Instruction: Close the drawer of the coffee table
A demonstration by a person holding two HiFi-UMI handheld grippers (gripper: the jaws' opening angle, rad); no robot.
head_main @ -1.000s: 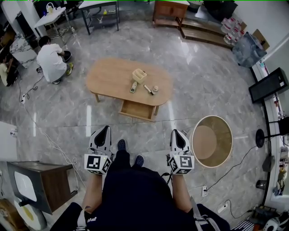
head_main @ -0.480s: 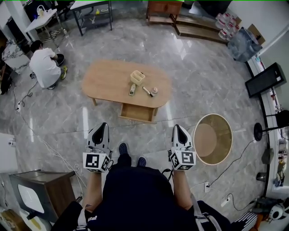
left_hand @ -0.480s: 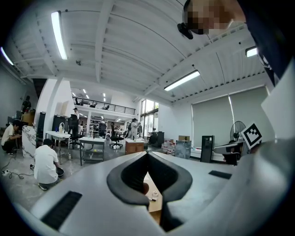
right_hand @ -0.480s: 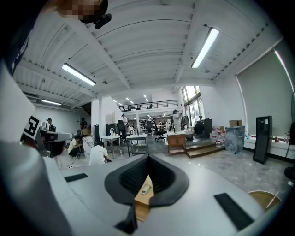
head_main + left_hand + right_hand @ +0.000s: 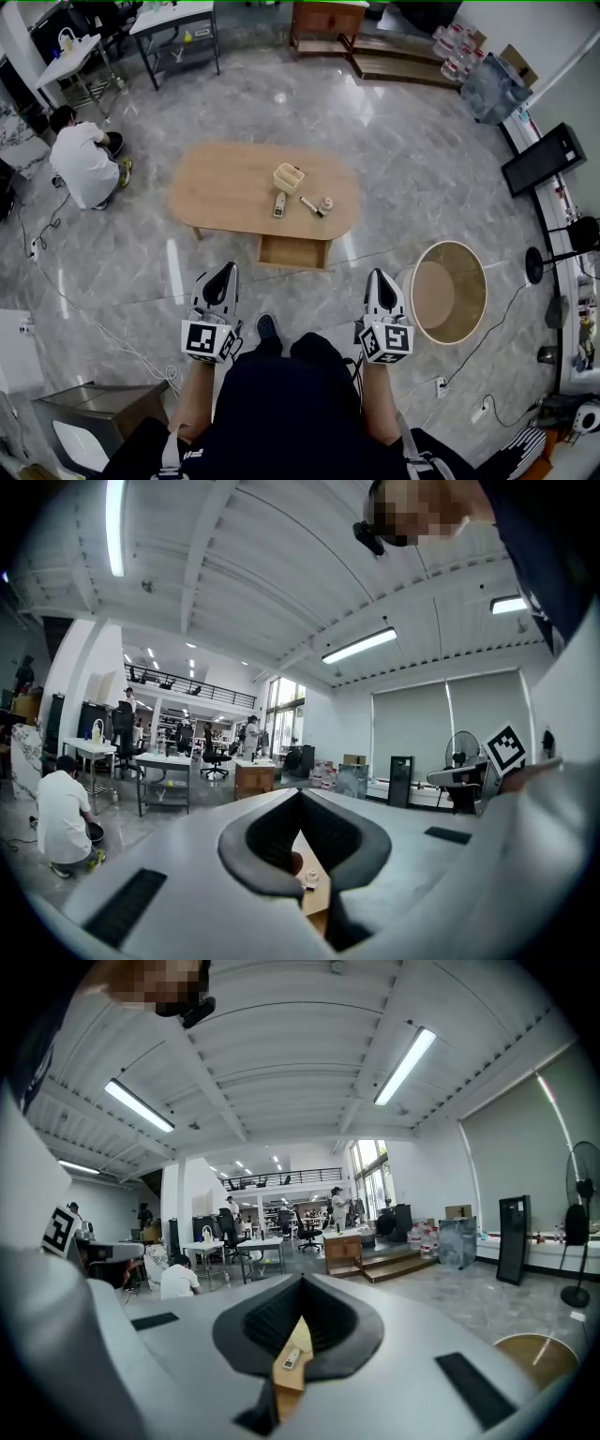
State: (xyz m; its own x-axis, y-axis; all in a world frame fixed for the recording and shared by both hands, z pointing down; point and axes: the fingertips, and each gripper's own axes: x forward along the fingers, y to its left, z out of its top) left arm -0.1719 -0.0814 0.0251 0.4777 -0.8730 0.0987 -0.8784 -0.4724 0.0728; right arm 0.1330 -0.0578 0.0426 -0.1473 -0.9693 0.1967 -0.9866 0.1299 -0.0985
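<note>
- Coffee table point(image 5: 225, 183) is standing mid-floor, its drawer point(image 5: 293, 251) hanging open toward the wearer.
- Round wooden tub point(image 5: 436, 295) is sitting apart at its right.
- Person point(image 5: 82, 164) is crouching far left.
- Left gripper point(image 5: 225, 270) and right gripper point(image 5: 378, 275) are hovering clenched and empty, short of the drawer.
- Box point(image 5: 288, 176) and remote point(image 5: 278, 206) are resting on top.

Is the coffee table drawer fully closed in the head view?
No, the drawer juts out open from the near side of the coffee table.
</note>
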